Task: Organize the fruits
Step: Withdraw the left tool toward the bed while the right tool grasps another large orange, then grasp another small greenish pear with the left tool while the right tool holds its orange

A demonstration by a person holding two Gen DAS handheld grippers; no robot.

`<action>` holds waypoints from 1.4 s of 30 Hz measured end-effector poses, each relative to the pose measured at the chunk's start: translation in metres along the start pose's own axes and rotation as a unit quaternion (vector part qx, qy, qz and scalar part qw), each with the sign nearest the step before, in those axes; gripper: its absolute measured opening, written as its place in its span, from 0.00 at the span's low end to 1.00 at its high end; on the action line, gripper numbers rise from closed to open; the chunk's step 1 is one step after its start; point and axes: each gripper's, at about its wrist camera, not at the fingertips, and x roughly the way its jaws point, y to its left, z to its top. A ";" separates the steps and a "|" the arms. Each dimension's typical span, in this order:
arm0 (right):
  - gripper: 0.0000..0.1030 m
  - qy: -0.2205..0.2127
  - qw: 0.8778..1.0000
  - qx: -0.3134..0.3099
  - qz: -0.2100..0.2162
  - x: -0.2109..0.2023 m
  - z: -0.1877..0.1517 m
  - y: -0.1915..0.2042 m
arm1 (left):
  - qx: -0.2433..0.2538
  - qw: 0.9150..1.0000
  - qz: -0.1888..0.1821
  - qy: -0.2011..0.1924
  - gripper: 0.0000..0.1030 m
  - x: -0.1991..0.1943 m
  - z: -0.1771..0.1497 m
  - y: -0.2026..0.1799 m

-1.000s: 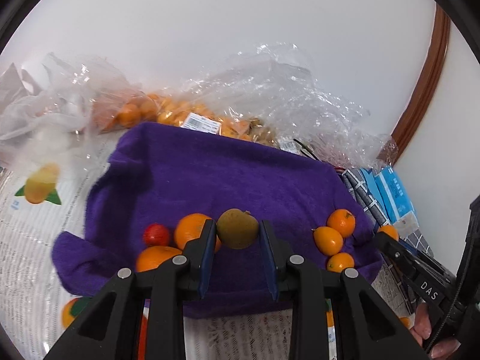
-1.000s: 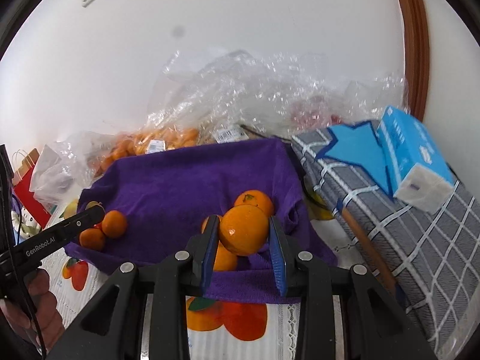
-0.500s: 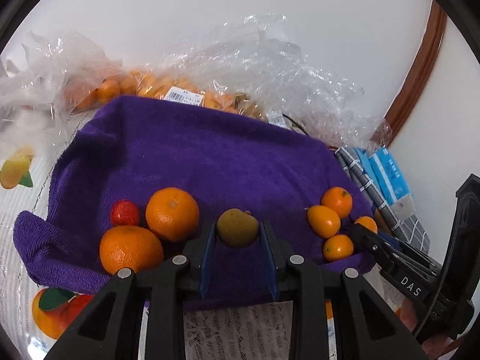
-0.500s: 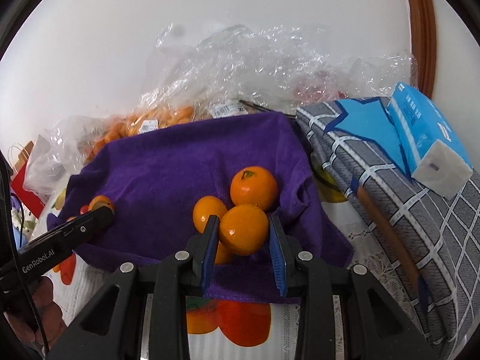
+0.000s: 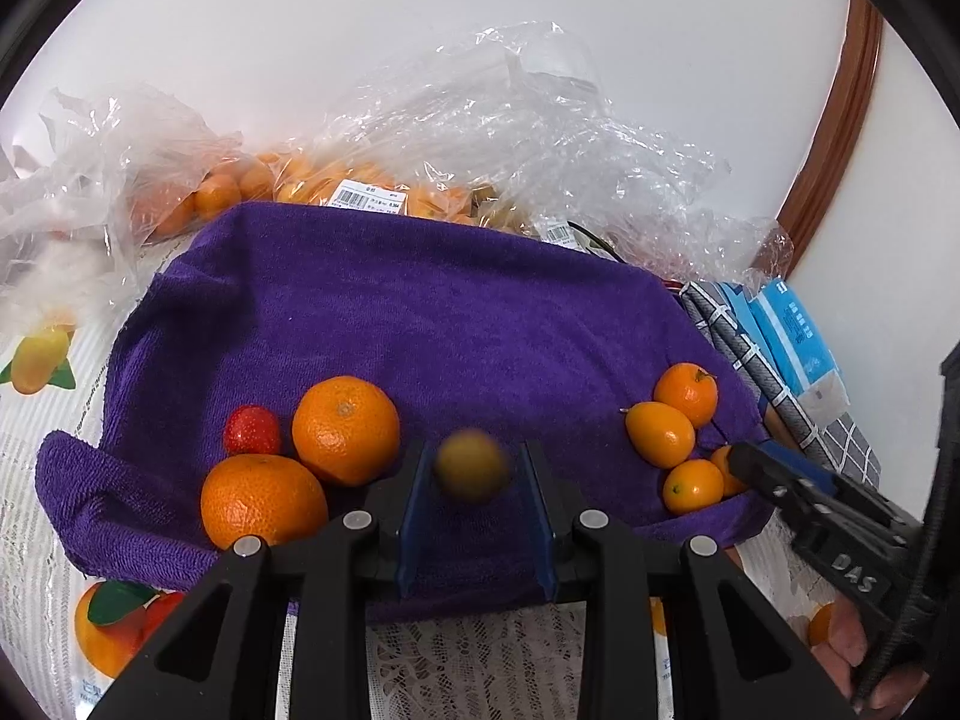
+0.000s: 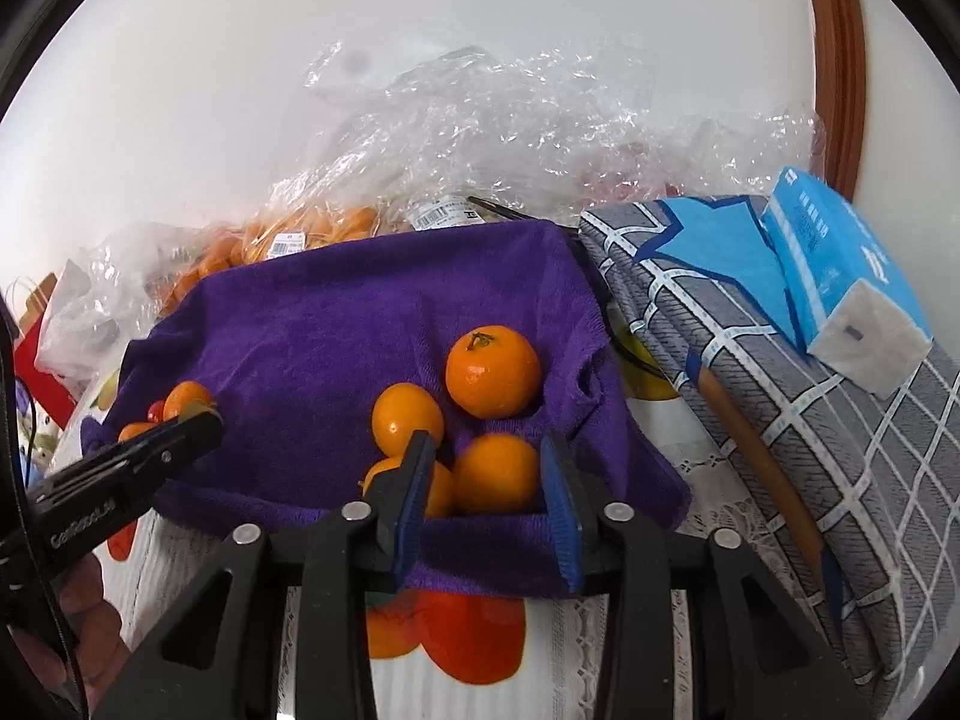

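A purple towel (image 5: 420, 324) lies on the table. My left gripper (image 5: 474, 480) is open; a blurred green-brown fruit (image 5: 473, 465) sits loose between its fingers with gaps on both sides. Two large oranges (image 5: 345, 429) and a small red fruit (image 5: 252, 430) lie at the towel's front left. My right gripper (image 6: 489, 474) is open over the towel's (image 6: 336, 324) front right; an orange (image 6: 495, 471) rests between its fingers, beside three other small oranges (image 6: 492, 371). These oranges also show in the left wrist view (image 5: 660, 435).
Clear plastic bags (image 5: 510, 138) with packed oranges (image 5: 228, 192) lie behind the towel against the white wall. A grey checked cloth bundle (image 6: 780, 360) with a blue tissue pack (image 6: 840, 276) lies to the right. The tablecloth (image 6: 570, 660) has a fruit print.
Both grippers have opened. The green-brown fruit is loose and blurred between the left fingers. The orange has left the right gripper's hold and rests on the towel by the others.
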 end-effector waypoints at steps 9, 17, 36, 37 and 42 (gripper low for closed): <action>0.54 -0.038 0.999 -0.005 -0.030 -0.069 -0.013 -0.023 | -0.008 0.999 -0.010 -0.032 0.40 -0.031 0.002 -0.002; 0.54 0.005 0.999 0.013 -0.045 -0.090 -0.066 -0.051 | -0.013 1.000 -0.010 -0.010 0.42 -0.055 -0.021 0.003; 0.32 0.029 0.996 0.079 -0.034 -0.104 -0.123 -0.084 | 0.050 0.994 -0.046 0.080 0.42 -0.079 -0.117 -0.046; 0.32 0.026 0.996 0.080 -0.034 -0.106 -0.123 -0.084 | 0.057 0.994 -0.035 0.081 0.42 -0.077 -0.119 -0.050; 0.32 0.019 0.996 0.080 -0.038 -0.118 -0.130 -0.078 | 0.073 0.995 -0.022 0.067 0.23 -0.074 -0.122 -0.057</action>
